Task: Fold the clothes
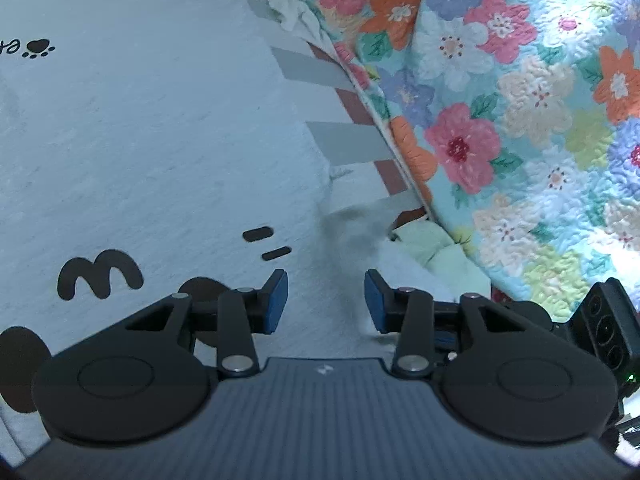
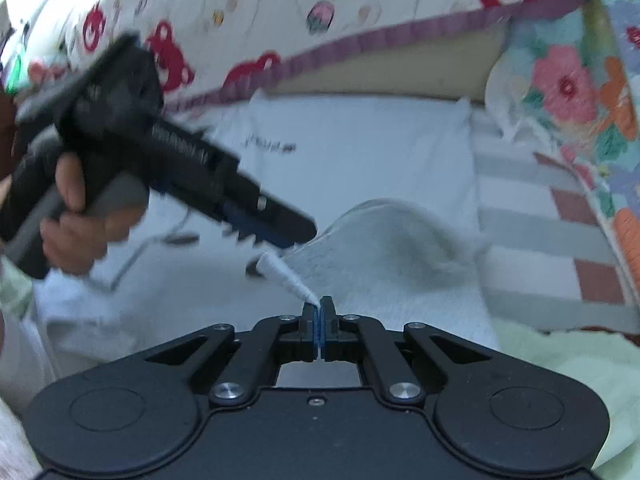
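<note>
The left tongs (image 1: 325, 300) stand wide apart, nothing between the blue pads, hovering over a white garment (image 1: 160, 152) with dark printed marks that lies spread across the view from 9 to 12 o'clock. In the right wrist view the right tongs (image 2: 321, 322) are pinched together on a rolled white edge of the same garment (image 2: 384, 256), whose cloth humps up toward 1 o'clock. The left tongs (image 2: 276, 220) appear there at 10 o'clock, blurred, gripped by a hand (image 2: 76, 224). A floral quilt (image 1: 520, 120) fills 2 o'clock, beside a striped sheet (image 2: 532, 240).
</note>
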Demonstrator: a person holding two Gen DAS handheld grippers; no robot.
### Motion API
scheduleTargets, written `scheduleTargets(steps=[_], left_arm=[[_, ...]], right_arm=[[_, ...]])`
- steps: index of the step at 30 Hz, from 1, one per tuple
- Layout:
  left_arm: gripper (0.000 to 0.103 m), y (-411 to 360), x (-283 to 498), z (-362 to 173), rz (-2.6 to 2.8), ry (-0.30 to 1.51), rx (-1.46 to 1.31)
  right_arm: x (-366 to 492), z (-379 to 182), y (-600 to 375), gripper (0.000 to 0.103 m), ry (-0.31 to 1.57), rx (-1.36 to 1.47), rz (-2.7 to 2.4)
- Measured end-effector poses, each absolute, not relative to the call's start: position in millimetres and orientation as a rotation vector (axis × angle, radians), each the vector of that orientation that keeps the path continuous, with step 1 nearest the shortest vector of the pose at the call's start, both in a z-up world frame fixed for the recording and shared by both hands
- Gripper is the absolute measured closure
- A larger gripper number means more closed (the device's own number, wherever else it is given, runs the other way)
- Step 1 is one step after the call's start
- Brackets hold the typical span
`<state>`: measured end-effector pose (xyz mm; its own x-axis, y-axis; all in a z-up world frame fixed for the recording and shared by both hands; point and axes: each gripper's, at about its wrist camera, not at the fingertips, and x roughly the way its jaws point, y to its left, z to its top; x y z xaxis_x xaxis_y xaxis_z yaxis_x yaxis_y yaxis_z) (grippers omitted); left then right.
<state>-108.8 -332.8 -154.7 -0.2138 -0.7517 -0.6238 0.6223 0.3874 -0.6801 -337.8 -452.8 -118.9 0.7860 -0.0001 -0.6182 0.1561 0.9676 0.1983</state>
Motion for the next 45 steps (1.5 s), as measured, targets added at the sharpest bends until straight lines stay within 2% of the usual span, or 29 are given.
scheduleTargets(steps=[10, 13, 15, 17, 20, 22, 23, 24, 25, 26, 29, 30, 31, 32, 36, 39, 45], left_arm=[[0.053, -352.3, -111.9, -170.5, -1.244, 1.305, -0.149], [0.053, -354.5, -110.0, -174.5, -1.223, 1.336, -0.162], [0.052, -356.0, -111.6, -175.9, -1.228, 1.353, -0.17], [0.049, -358.0, -115.8, -178.7, -1.243, 1.371, -0.166], [0.047, -362.3, -123.4, -183.3, -1.227, 1.386, -0.139], [0.053, -363.1, -128.2, -181.2, -1.253, 1.376, -0.12], [0.076, -363.6, -130.6, -180.2, -1.265, 1.371, -0.11], [0.087, -364.6, -132.1, -178.9, -1.266, 1.366, -0.094], [0.096, -366.7, -133.1, -177.2, -1.265, 1.354, -0.074], [0.1, -368.1, -133.1, -174.3, -1.279, 1.333, -0.062], [0.101, -365.1, -134.9, -160.9, -1.312, 1.264, -0.068], [0.101, -362.5, -135.8, -156.8, -1.322, 1.246, -0.074], [0.101, -359.9, -135.6, -153.4, -1.326, 1.236, -0.08], [0.102, -357.3, -135.4, -150.0, -1.329, 1.226, -0.087], [0.102, -351.7, -134.5, -150.3, -1.305, 1.244, -0.061], [0.102, -354.4, -140.2, -159.0, -1.277, 1.271, 0.014], [0.101, -352.7, -146.7, -162.8, -1.276, 1.264, 0.073]], right_arm=[[-341.3, -136.2, -434.8, 0.1, 0.814, 0.198, 0.046], [-361.6, -129.3, -437.7, 0.094, 0.746, 0.209, -0.069], [-377.7, -123.2, -444.0, 0.078, 0.685, 0.24, -0.186], [-389.9, -121.6, -448.7, 0.075, 0.656, 0.236, -0.281], [-393.3, -131.9, -456.2, 0.074, 0.738, 0.219, -0.36], [-395.4, -137.9, -459.6, 0.073, 0.766, 0.228, -0.404], [-396.4, -140.2, -461.9, 0.064, 0.762, 0.248, -0.419], [-396.4, -143.8, -463.9, 0.049, 0.754, 0.264, -0.444], [-396.4, -147.4, -465.9, 0.046, 0.745, 0.279, -0.469], [-395.5, -151.9, -468.6, 0.046, 0.737, 0.296, -0.485], [-393.9, -156.3, -476.4, 0.047, 0.691, 0.371, -0.482], [-395.0, -155.2, -476.1, 0.062, 0.664, 0.383, -0.473], [-395.5, -153.4, -475.3, 0.085, 0.642, 0.384, -0.472], [-396.2, -151.4, -474.3, 0.097, 0.619, 0.386, -0.473], [-404.6, -145.4, -464.3, 0.098, 0.586, 0.391, -0.527], [-399.7, -157.6, -454.2, 0.099, 0.697, 0.27, -0.555], [-394.9, -154.0, -449.4, 0.099, 0.805, 0.183, -0.552]])
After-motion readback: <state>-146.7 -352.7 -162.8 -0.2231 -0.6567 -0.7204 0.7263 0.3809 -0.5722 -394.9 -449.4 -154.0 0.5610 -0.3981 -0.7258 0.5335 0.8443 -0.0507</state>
